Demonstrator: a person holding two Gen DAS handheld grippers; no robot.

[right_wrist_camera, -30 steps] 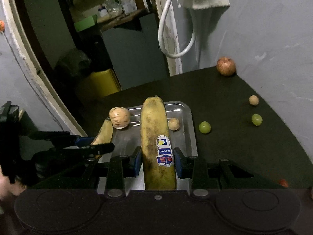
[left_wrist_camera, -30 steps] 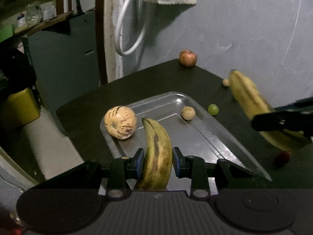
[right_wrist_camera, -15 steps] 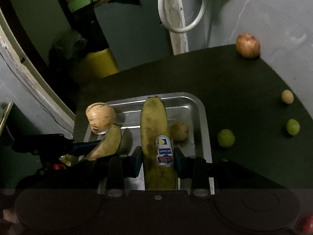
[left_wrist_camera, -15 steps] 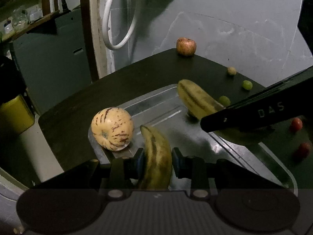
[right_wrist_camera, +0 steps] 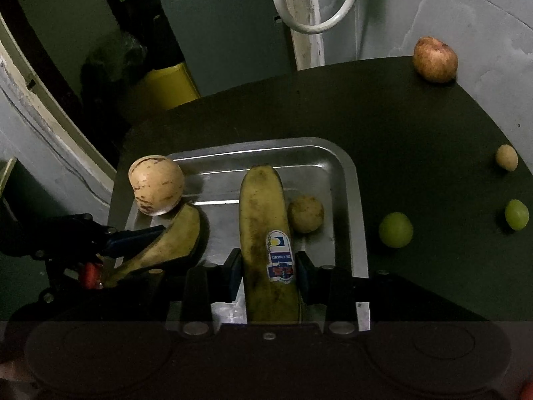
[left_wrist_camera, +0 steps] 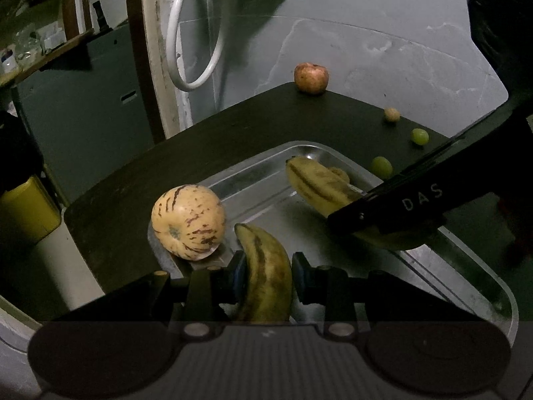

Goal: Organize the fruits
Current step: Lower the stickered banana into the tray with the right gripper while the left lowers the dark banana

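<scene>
1. The dark desk [right_wrist_camera: 383, 140] carries everything. Its far edge meets the wall, where an apple [right_wrist_camera: 434, 59] sits at the far corner, well apart from the rest.
2. The metal tray [right_wrist_camera: 346, 173] lies toward the desk's left edge. Compared with 1 second ago, both grippers have dropped from above the desk to low over the tray, so 2 bananas are about to be set down.
3. The right gripper [right_wrist_camera: 268, 275] has its fingers pinching the stickered banana [right_wrist_camera: 263, 220], which lies along the tray's middle, just beside a small brown fruit [right_wrist_camera: 305, 213]; whether the banana already touches the tray floor is hard to tell.
4. The left gripper [left_wrist_camera: 266, 275] has its fingers pinching a darker banana [left_wrist_camera: 265, 276] at the tray's near-left corner, close to the striped melon [left_wrist_camera: 188, 221] on the tray's left rim.
5. Open room: the tray floor between the 2 bananas is bare, but it is narrow, and the right gripper crosses it, so releasing 1 at a time looks safer.
6. Left outside, near the desk's right edge: 2 green grapes [right_wrist_camera: 395, 230] [right_wrist_camera: 516, 214] and a small tan fruit [right_wrist_camera: 506, 157], all with bare desk around them.
</scene>
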